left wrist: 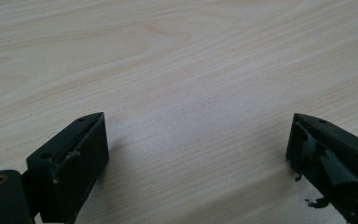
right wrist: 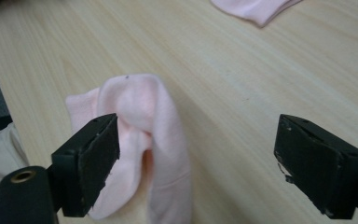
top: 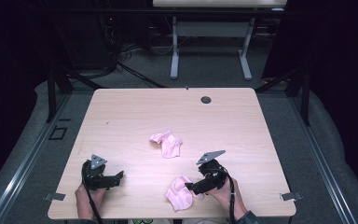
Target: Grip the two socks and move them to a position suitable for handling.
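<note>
A crumpled pink sock (top: 179,193) lies near the table's front edge, right of centre. My right gripper (top: 192,187) hovers at its right side, pointing left. In the right gripper view the jaws of the right gripper (right wrist: 198,140) stand wide open; the sock (right wrist: 140,107) lies by the left jaw, and the pads do not press on it. A second pink sock (top: 167,143) lies bunched in the middle of the table, and its edge (right wrist: 256,7) shows far off. My left gripper (top: 119,176) rests at the front left, open (left wrist: 198,140) over bare wood.
The light wooden table (top: 168,112) has a round cable hole (top: 206,99) near its far edge. Metal clips sit at the front corners (top: 55,196) (top: 291,196). Another table's white legs (top: 175,51) stand on the floor beyond.
</note>
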Action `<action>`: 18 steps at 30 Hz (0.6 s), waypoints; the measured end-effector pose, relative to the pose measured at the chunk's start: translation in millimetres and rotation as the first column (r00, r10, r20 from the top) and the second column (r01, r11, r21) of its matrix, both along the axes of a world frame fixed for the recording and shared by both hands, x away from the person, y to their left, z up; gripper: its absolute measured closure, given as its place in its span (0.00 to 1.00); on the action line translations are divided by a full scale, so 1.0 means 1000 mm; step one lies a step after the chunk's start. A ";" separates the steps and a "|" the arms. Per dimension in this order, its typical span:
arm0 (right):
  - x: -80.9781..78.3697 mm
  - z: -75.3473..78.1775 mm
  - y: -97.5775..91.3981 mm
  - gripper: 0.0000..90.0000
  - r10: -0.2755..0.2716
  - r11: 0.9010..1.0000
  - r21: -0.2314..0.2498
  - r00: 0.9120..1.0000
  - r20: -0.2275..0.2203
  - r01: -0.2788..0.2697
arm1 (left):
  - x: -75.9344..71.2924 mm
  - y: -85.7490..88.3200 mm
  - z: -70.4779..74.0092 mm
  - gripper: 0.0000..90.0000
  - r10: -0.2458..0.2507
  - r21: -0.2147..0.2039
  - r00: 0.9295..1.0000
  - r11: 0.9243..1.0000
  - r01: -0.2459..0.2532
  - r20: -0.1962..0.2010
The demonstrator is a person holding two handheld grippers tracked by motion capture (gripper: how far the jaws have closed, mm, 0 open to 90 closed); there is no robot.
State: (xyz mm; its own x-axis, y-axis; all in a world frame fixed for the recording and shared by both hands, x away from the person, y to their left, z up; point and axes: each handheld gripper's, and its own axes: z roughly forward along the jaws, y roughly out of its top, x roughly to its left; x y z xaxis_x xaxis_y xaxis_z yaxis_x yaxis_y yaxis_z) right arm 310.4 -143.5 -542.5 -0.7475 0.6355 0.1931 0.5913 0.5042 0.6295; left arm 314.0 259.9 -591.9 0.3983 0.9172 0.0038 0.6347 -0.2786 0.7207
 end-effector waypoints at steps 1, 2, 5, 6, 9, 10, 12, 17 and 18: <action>0.003 0.001 -0.001 0.11 -0.007 1.000 0.003 1.000 0.000 0.007 | 0.000 0.000 0.000 0.06 0.000 0.001 1.000 1.000 0.000 0.000; 0.007 0.003 -0.003 0.09 -0.010 1.000 0.005 1.000 -0.002 0.010 | 0.000 0.000 0.000 0.06 0.000 0.000 1.000 1.000 0.000 0.000; 0.017 0.007 -0.004 0.07 -0.030 0.999 0.013 0.999 0.011 0.030 | 0.000 0.000 0.000 0.06 0.000 0.001 1.000 1.000 0.000 0.000; 0.021 0.008 -0.005 0.07 -0.033 0.999 0.013 0.999 0.013 0.033 | 0.000 0.000 0.000 0.06 0.002 0.001 1.000 1.000 -0.002 0.002; 0.033 0.010 -0.004 0.08 -0.051 0.999 0.020 0.998 0.025 0.050 | 0.000 0.000 0.000 0.06 0.002 0.002 1.000 1.000 -0.002 0.002; 0.038 0.011 -0.003 0.08 -0.051 0.999 0.014 0.998 0.024 0.051 | 0.000 0.000 0.000 0.06 0.002 0.001 1.000 1.000 -0.002 0.002; 0.046 0.011 -0.001 0.09 -0.065 0.998 0.018 0.997 0.028 0.065 | 0.000 0.000 0.000 0.06 0.002 0.001 1.000 1.000 -0.002 0.002; 0.066 0.012 0.008 0.11 -0.072 0.997 0.011 0.997 0.031 0.072 | 0.000 0.000 0.000 0.06 0.002 0.001 1.000 1.000 -0.002 0.002; 0.069 0.011 0.010 0.11 -0.080 0.997 0.022 0.996 0.032 0.079 | 0.000 0.000 0.000 0.06 0.002 0.001 1.000 1.000 -0.002 0.002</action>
State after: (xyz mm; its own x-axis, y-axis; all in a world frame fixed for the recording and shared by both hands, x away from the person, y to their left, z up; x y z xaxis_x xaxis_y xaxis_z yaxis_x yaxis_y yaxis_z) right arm 379.2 -133.6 -531.2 -0.7010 0.6894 0.1828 0.6077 0.4431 0.6591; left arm 314.0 259.8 -592.1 0.3961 0.9182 0.0059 0.6338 -0.2780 0.7218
